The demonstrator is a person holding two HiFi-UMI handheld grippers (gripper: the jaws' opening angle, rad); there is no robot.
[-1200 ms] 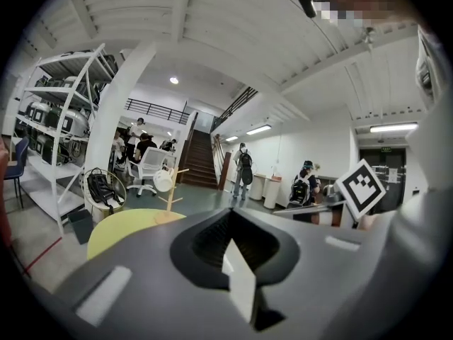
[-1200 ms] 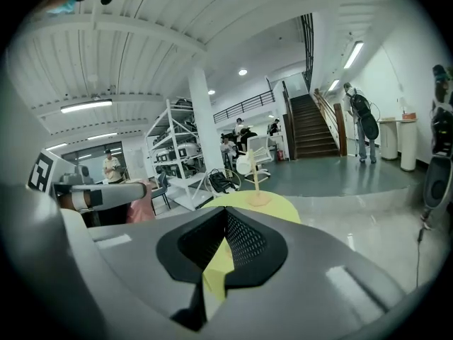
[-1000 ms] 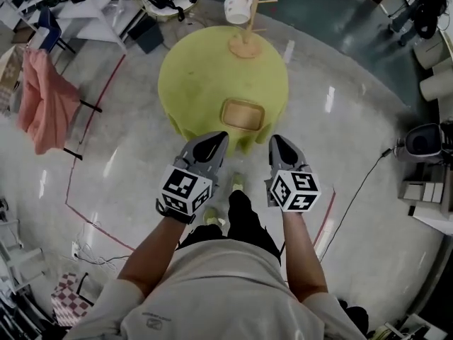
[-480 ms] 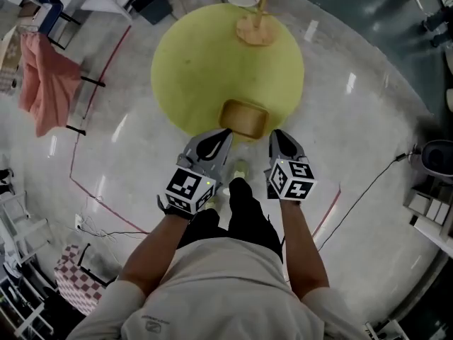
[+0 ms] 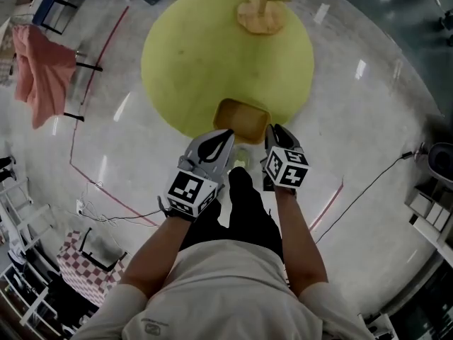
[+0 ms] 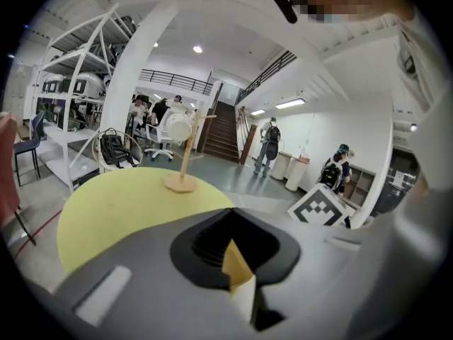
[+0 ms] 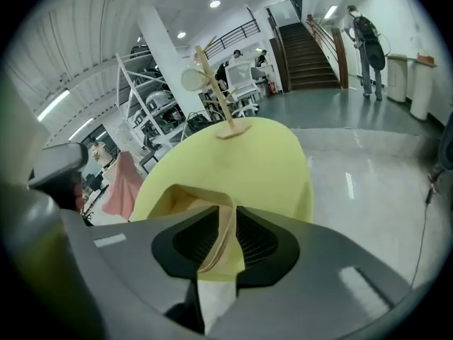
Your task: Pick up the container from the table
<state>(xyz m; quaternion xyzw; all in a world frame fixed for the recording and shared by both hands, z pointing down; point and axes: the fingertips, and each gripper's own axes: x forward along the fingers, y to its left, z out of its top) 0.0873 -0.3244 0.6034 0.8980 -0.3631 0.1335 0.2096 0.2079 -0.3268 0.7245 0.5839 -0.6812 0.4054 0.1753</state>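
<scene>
Both bare forearms [image 5: 159,250] reach forward side by side. The grey left hand-held gripper [image 5: 224,136] has its jaws closed on the near rim of the tan rectangular container [image 5: 241,117]. The grey right hand-held gripper [image 5: 273,130] pinches its right wall.

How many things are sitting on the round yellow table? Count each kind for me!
Tan rectangular container: 1
Wooden peg stand: 1
White cup hanging on that stand: 1
Total: 3

No text, label or number is legible anywhere.
</scene>
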